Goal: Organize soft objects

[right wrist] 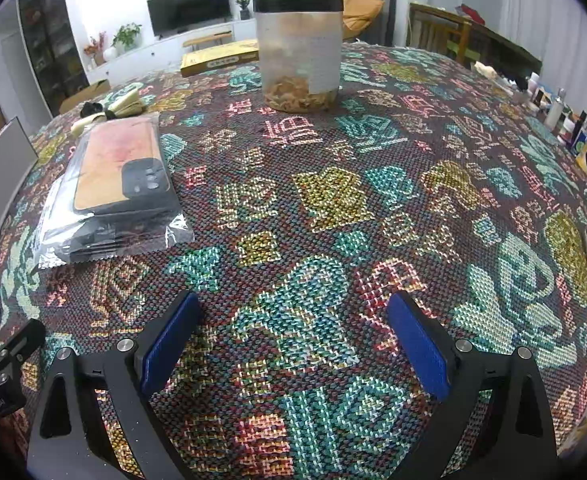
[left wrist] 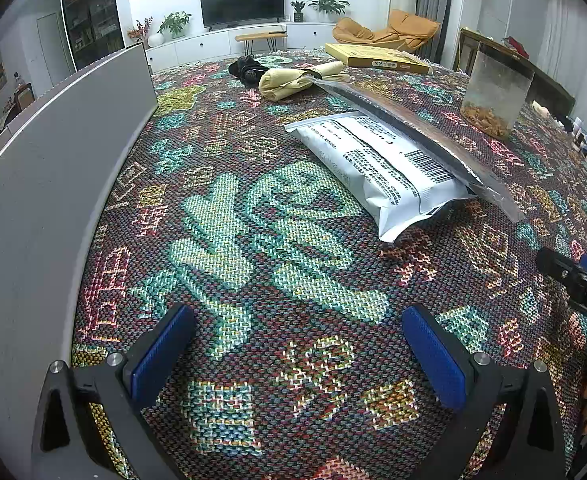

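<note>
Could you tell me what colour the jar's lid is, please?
Black; the jar's lid shows best in the right wrist view.

White walls, a television (left wrist: 242,2) on a low cabinet (left wrist: 229,42) — orange lounge chair (left wrist: 389,30) beside.

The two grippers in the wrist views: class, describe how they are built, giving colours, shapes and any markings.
The left gripper and right gripper look alike: black angular frames with triangular cut-outs and silver round bolt heads. Each finger carries a flat, rectangular, ribbed blue pad. The right gripper's black body, seen from the left wrist view, bears white lettering, partly cut off. No cables or sleeves show.
</note>
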Motion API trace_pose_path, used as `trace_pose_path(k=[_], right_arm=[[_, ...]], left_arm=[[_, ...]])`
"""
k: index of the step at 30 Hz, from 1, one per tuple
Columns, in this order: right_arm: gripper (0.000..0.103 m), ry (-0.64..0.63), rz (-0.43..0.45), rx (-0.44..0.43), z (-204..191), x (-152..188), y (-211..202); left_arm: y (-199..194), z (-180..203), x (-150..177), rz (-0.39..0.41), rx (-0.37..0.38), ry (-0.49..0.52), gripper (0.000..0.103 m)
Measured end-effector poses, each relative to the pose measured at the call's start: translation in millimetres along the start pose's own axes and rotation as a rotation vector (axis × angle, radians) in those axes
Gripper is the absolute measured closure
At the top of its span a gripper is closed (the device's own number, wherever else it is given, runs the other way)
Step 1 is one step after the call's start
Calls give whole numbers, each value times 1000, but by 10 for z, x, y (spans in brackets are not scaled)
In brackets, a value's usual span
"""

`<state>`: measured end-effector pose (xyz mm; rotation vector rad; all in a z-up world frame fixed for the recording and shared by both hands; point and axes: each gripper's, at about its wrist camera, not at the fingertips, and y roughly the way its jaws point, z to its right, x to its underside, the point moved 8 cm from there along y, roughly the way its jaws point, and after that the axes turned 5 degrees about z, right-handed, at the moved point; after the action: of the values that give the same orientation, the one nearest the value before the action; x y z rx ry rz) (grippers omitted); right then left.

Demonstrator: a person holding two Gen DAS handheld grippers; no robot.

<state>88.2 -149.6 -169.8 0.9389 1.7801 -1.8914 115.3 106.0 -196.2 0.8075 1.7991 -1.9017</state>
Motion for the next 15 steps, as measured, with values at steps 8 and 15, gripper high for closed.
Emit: trace_pose_path(k=[8, 15], right_arm=[[8, 162, 44, -175, 204, -173, -151], [8, 44, -105, -519, -689, -892, 151]], left_arm=[[0, 0, 0, 0, 0, 0, 0], [-1, -5, 0, 0, 0, -1, 0]])
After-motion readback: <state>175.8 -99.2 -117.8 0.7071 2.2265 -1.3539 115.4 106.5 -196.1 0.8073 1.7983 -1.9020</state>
